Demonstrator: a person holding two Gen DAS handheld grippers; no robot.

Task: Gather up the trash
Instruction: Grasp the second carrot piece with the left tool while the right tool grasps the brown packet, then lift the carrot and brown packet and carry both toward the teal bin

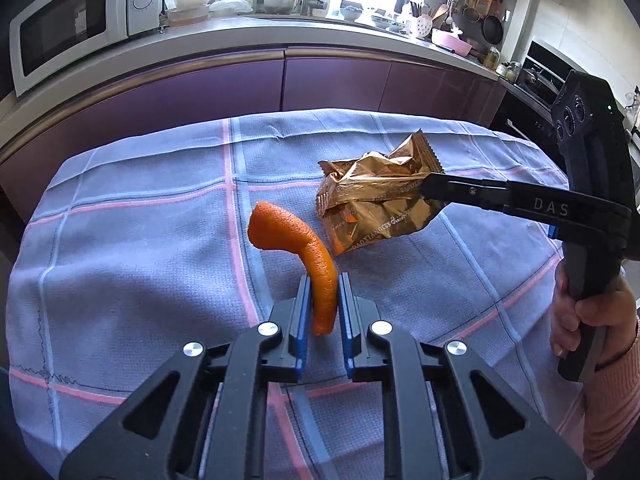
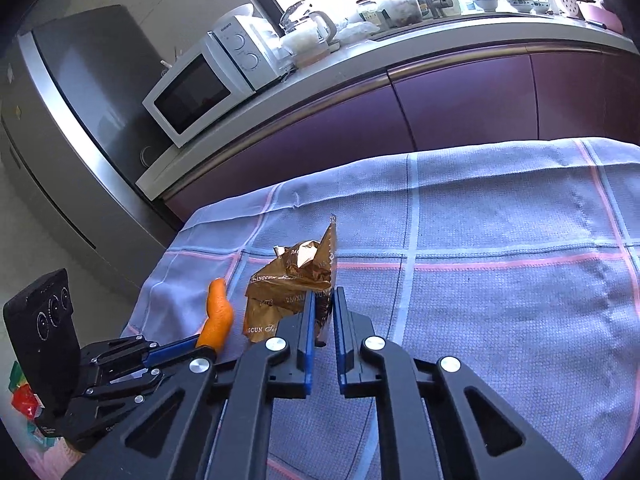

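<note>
The left hand-held gripper (image 1: pixel 324 292) pinched the light, limp orange peel (image 1: pixel 308 256) near its end; the right hand-held gripper (image 2: pixel 322 304) clamped the crinkly, probably slippery wrapper (image 2: pixel 292 284) by its edge.

My left gripper (image 1: pixel 324 284) is matt black plastic with glossy blue pads and bright, polished metal screw heads; it pinches a strip of orange peel (image 1: pixel 304 252) whose skin is pebbled and dull. My right gripper (image 2: pixel 323 300) is built of the same matt black plastic and clamps a gold snack wrapper (image 2: pixel 292 288), a crinkled, shiny foil film with printed lettering. Under both lies a lilac checked tablecloth (image 1: pixel 140 240), woven cloth with a soft, nubbly, matt weave. In the upper part of the frame, the purple cabinet fronts (image 1: pixel 336 80) look smooth and satin, and the white microwave (image 1: pixel 76 20) is glossy.
</note>
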